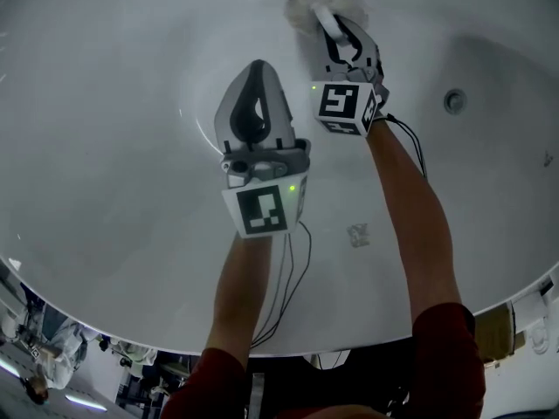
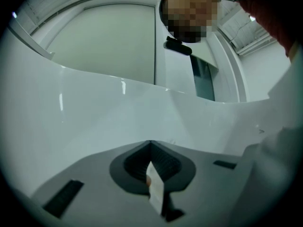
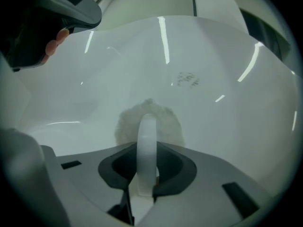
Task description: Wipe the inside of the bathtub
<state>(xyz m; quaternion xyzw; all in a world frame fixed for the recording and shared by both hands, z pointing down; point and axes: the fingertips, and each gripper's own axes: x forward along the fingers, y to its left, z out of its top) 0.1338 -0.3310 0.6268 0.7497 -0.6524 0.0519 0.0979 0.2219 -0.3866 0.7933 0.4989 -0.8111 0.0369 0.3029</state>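
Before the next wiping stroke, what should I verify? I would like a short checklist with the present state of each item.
1. Right gripper shut on the white handle: ok.
2. Fluffy pad against the bathtub wall: ok.
3. Left gripper shut, holding nothing, away from the pad: ok.
4. Greyish mark ahead of the pad removed: not ok.
5. Pad wet enough: cannot tell.

The smooth white bathtub [image 1: 105, 147] has a fluffy white round pad [image 1: 306, 3] touching it at twelve o'clock. A small round metal fitting [image 1: 454, 101] sits at two o'clock.
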